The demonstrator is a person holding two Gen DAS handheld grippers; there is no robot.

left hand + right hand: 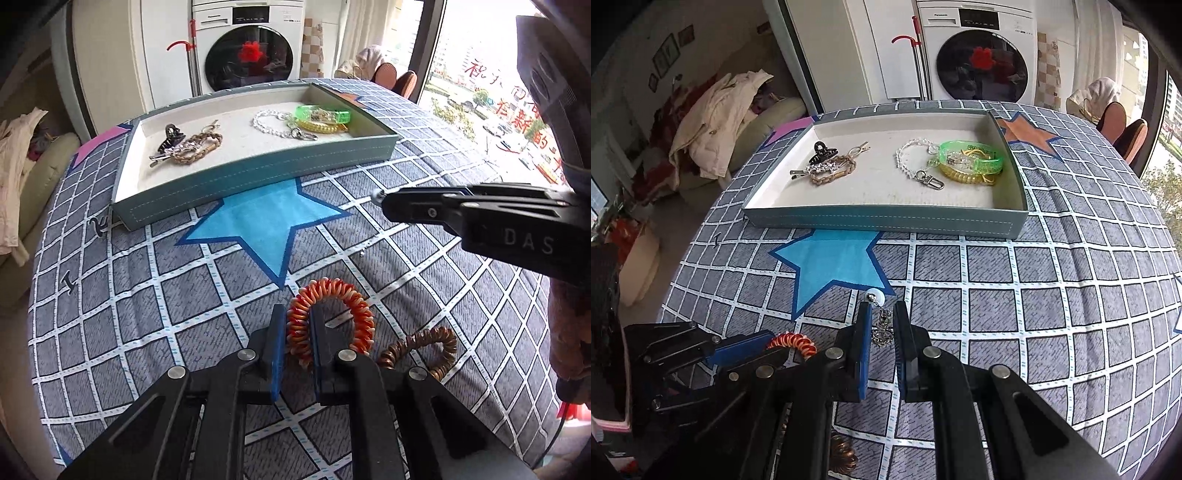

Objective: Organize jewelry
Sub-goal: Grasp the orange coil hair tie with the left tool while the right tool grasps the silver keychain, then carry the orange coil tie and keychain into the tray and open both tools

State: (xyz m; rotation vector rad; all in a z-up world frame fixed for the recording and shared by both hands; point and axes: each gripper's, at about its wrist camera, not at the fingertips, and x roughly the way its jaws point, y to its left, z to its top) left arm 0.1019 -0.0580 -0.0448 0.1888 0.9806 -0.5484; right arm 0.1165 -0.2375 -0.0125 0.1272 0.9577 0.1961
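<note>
Spread over the tabletop [1071, 295]: a grey grid cloth with stars, soft enough to wrinkle under anything dragged across it. At the far side, a shallow teal tray [886, 218] with a pale lining, already carrying a black hair claw clip [820, 151], a braided tan bracelet [834, 171], a clear bead chain [908, 158], a green bangle [971, 158] and a yellow coil tie [960, 175].

Nearer, pinched in the left claw [298, 328]: an orange spiral hair tie [332, 314], gripped across one side of its loop, the rest resting on the cloth. Likely light, springy and grippy; best held across the coil as here, though prone to stretch or spring if pulled. Just beside it, loose on the cloth, a brown spiral hair tie [424, 347].

Smallest: a silver drop earring [881, 325] with a pale bead at the top, shut between the pads of the right claw [881, 325], seemingly just above the cloth. Probably very light, stiff at the charms, limp at the links, easy to lose; safest held on the ornate metal body, not the fine chain.
</note>
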